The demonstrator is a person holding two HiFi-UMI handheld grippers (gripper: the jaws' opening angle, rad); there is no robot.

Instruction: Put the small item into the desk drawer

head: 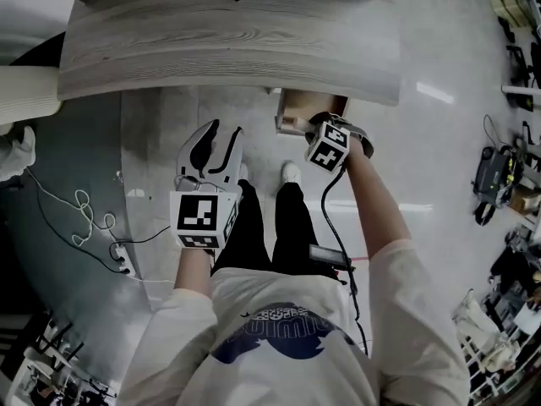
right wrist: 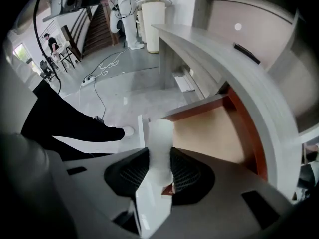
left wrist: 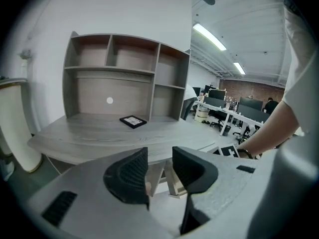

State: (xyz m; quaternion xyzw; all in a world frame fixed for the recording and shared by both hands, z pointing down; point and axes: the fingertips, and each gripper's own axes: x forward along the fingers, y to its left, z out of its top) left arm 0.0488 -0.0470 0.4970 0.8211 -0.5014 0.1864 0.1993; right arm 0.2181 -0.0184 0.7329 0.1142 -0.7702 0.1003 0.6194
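Nearly there, the right gripper (right wrist: pixel 158 171) clamps the white small item (right wrist: pixel 160 138) at the open drawer (right wrist: pixel 212 128) under the table (left wrist: pixel 99 133), release still to come, while the left gripper (left wrist: pixel 159 167) hangs open and empty.

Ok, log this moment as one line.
right gripper: shut on small white item | at open wooden desk drawer | left gripper: open, empty

White blue-printed T-shirt (head: pixel 254 311), black trousers (head: pixel 287 227), white shoe (head: pixel 290 172)

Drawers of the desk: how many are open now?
1: the open drawer under the desk, in front of the right gripper. Others may be hidden beneath it.
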